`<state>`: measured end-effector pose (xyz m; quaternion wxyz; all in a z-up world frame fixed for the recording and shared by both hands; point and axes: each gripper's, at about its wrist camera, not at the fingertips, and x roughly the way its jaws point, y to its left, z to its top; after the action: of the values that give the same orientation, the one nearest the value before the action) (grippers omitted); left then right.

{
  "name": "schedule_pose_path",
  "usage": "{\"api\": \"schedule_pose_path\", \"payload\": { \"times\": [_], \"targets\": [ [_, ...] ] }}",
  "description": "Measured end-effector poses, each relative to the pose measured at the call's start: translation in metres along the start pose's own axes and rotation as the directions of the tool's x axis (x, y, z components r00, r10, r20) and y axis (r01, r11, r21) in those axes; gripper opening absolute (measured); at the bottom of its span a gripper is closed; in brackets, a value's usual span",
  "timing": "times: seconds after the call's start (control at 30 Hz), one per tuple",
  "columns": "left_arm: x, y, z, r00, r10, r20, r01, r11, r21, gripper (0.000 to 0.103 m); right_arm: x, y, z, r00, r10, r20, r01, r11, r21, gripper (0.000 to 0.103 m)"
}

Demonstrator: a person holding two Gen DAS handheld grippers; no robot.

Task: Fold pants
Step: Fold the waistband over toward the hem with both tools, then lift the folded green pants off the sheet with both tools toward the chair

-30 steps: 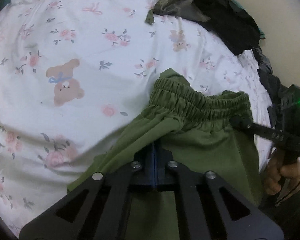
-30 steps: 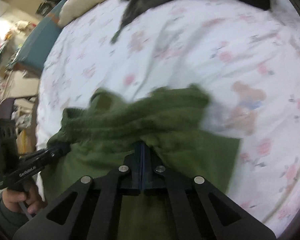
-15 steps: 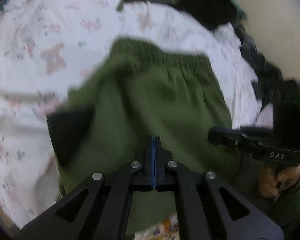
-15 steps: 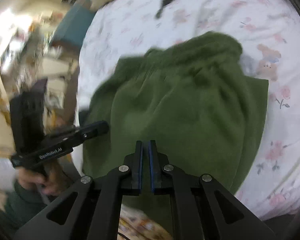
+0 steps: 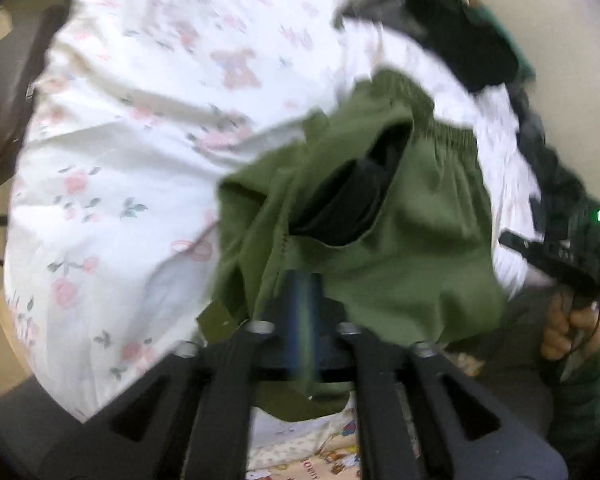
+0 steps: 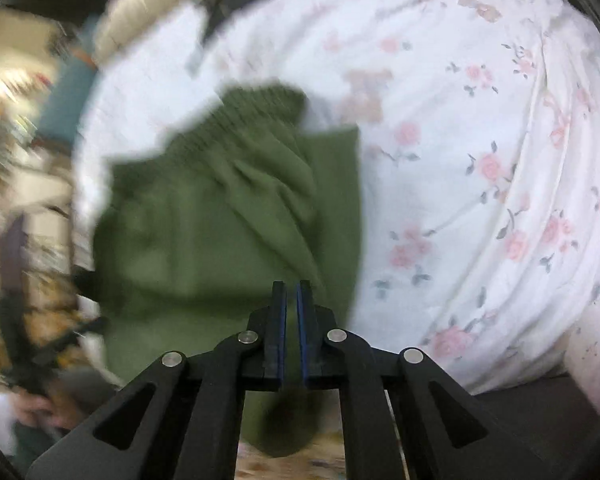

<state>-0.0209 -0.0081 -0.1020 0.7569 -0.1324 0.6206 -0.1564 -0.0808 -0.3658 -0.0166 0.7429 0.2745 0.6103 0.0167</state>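
A: Where are the green pants (image 6: pixel 228 216)?

B: Bunched on the floral bedsheet (image 6: pixel 480 128) near its front edge, elastic waistband on the far side, so a fold has likely just been laid.

A: And the 2 grippers?

B: The right gripper (image 6: pixel 291 296) shows a narrow gap, nothing between its pads. The left gripper (image 5: pixel 305 292) has just been opening; it is blurred, and I cannot tell whether cloth remains there.

A: Anything else?

B: Dark clothes (image 5: pixel 460 52) heaped at the far end.

Bed (image 6: pixel 480 140) with white floral sheet; green pants (image 6: pixel 228 216) lie crumpled at its near edge. Beyond the pants, dark clothes (image 5: pixel 456 36) heap at the far edge.
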Motion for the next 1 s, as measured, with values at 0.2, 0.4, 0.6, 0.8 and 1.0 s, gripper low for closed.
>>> {"api": "schedule_pose_path", "payload": {
  "times": [0.2,0.4,0.6,0.8,1.0],
  "targets": [
    [0.025,0.034,-0.009,1.000,-0.011,-0.007,0.009,0.970,-0.241,0.099,0.015,-0.032,-0.013,0.992,0.114,-0.047,-0.098,0.960,0.264,0.098],
    [0.078,0.006,-0.020,0.979,-0.083,-0.185,0.053,0.985,-0.162,0.097,0.072,-0.010,-0.037,0.967,0.133,-0.216,-0.076,0.965,0.252,0.099],
    [0.088,-0.006,-0.028,0.970,-0.135,-0.200,0.112,0.986,-0.123,0.048,0.096,0.010,-0.059,0.950,0.110,-0.293,-0.053,0.979,0.196,0.097],
    [0.034,-0.042,-0.017,0.979,-0.202,-0.028,0.203,0.979,0.023,0.008,0.084,0.029,-0.052,0.972,0.124,-0.197,-0.092,0.983,0.161,0.022],
    [-0.050,-0.026,-0.006,0.911,-0.379,0.164,0.387,0.922,-0.018,0.007,0.004,0.076,-0.040,0.937,0.348,0.013,-0.348,0.934,0.080,0.015]
  ]
}}
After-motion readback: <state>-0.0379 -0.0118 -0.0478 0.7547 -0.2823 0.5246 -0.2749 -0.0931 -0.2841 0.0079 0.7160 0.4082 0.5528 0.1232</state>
